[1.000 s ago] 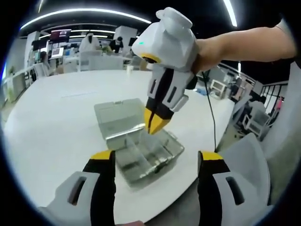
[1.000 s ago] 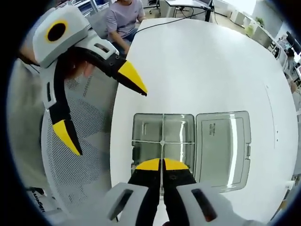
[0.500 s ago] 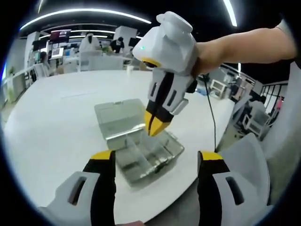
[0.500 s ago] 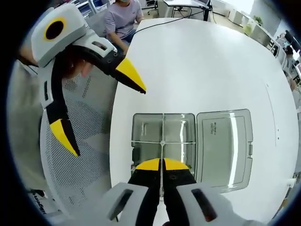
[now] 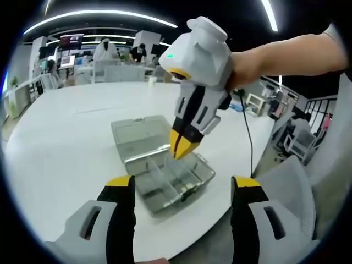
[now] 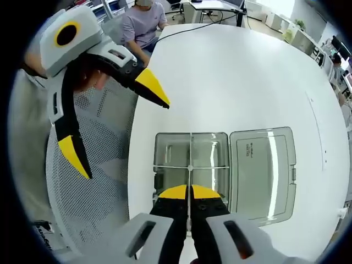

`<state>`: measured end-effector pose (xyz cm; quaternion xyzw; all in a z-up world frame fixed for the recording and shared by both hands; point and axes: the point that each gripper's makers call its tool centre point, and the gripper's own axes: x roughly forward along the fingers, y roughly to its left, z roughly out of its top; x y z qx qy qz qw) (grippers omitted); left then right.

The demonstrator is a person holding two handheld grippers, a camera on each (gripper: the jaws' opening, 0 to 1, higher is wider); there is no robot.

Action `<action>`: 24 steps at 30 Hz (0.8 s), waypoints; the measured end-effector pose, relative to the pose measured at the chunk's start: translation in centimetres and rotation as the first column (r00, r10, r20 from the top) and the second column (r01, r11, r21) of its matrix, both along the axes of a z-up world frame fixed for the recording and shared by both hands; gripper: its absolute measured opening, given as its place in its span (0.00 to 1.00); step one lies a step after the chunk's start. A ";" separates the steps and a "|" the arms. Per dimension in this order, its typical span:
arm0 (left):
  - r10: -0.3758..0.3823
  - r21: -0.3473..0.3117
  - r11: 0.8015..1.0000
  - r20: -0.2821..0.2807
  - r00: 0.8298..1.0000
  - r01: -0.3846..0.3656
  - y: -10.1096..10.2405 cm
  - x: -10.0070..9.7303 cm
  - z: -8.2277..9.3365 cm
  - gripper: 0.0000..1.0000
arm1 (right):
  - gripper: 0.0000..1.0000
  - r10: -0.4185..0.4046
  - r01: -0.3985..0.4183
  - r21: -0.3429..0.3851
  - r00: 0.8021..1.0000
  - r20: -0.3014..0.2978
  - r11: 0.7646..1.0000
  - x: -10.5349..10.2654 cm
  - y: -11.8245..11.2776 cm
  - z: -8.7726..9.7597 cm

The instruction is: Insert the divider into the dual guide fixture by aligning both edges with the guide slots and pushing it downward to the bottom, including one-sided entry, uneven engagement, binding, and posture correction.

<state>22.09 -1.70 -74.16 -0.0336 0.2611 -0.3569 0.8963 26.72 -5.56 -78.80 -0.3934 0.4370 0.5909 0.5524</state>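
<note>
Overhead, the right tool (image 6: 189, 191) pinches the clear divider (image 6: 190, 177) standing in the fixture (image 6: 165, 159); the left tool (image 6: 118, 129) hangs open.

No text can be read. The clear lid (image 6: 262, 170) bears a small embossed marking at its ten o'clock corner, too small to make out.

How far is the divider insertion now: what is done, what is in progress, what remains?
Done: the box lies open, lid folded flat, one cross divider seated. In hand: the right gripper, shut on a thin divider, holds it over the box. The left gripper waits open. Left: seating it to the bottom; its depth isn't clear.
</note>
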 end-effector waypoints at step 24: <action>0.003 0.001 1.000 -0.008 1.000 -0.003 0.1 -0.2 -0.2 0.69 | 0.00 0.007 -0.007 -0.012 1.000 -0.008 1.000 0.0 -0.1 -1.8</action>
